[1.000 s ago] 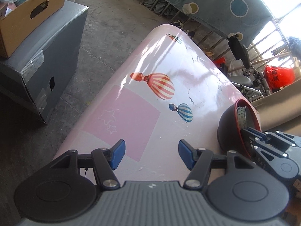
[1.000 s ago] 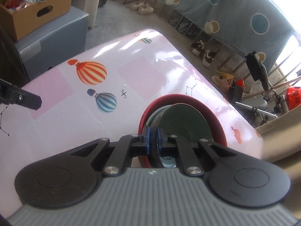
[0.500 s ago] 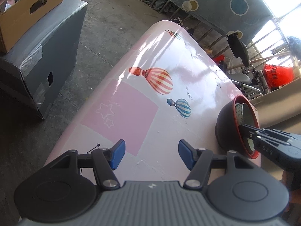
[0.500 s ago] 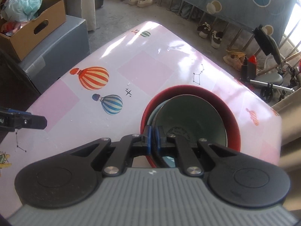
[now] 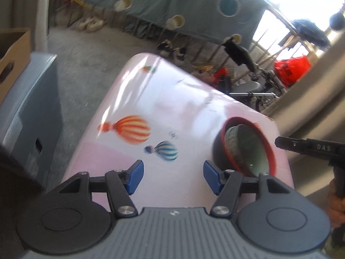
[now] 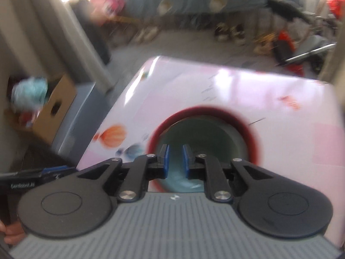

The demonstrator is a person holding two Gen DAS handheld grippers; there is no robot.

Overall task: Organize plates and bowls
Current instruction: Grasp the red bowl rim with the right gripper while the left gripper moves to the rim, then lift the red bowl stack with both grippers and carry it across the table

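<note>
A stack of nested bowls sits on the pink balloon-print table [image 5: 172,105]: a dark bowl with a red rim [image 5: 270,149] outside, a grey-green bowl [image 5: 248,149] inside it. In the right wrist view the red-rimmed bowl [image 6: 248,125] and the green bowl [image 6: 207,133] lie just ahead. My right gripper [image 6: 175,158] is slightly open above the near rim and holds nothing; it also shows in the left wrist view [image 5: 278,141], clear of the bowls. My left gripper [image 5: 171,178] is wide open and empty, left of the bowls.
A grey box [image 5: 28,112] with a cardboard box [image 5: 10,58] on it stands left of the table. Shoes, a bicycle [image 5: 256,84] and a blue dotted cover [image 5: 194,6] lie beyond the far edge. A beige post [image 5: 312,82] is at the right.
My right gripper has let go of the bowl rim, opened a little and drawn back. Both views have swung and lifted; the bowls now rest on the table.
</note>
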